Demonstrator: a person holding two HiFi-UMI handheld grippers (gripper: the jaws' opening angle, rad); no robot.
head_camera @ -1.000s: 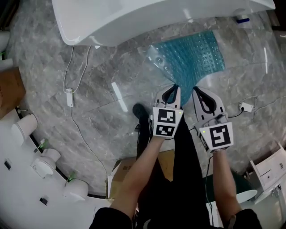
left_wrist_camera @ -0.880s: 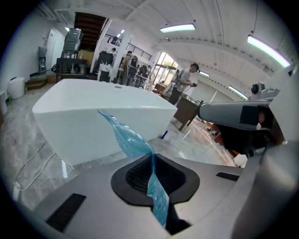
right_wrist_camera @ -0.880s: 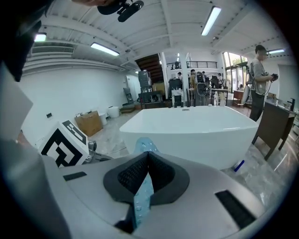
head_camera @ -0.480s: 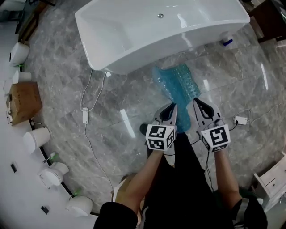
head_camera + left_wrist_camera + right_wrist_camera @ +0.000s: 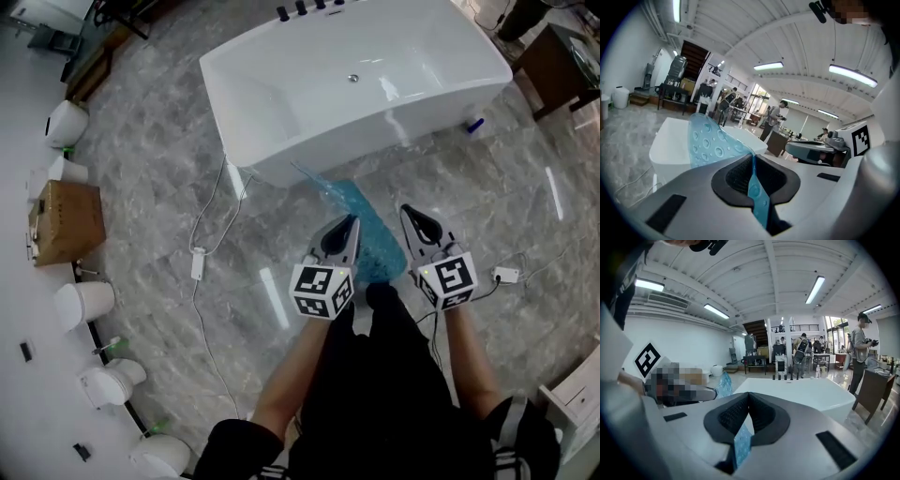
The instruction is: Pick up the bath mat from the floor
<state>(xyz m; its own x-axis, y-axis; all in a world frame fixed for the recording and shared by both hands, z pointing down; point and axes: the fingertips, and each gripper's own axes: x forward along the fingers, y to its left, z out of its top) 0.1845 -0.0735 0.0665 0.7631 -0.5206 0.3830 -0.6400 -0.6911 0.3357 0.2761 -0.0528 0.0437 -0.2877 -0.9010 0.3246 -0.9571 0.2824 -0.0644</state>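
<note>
While the bath mat [image 5: 370, 236] hung before the bathtub [image 5: 309, 94], the left tool [image 5: 351, 223] and the right tool [image 5: 406, 213] each clamped its edge.

The left gripper [image 5: 349, 223] and right gripper [image 5: 408, 211] have pale grey shells tapering to points, with black ribbed pads [image 5: 736, 176] lining the jaws. Each carries a cube [image 5: 321, 289] printed with black-and-white square markers. The person wears black trousers [image 5: 375, 394] and black short sleeves [image 5: 230, 445].
</note>
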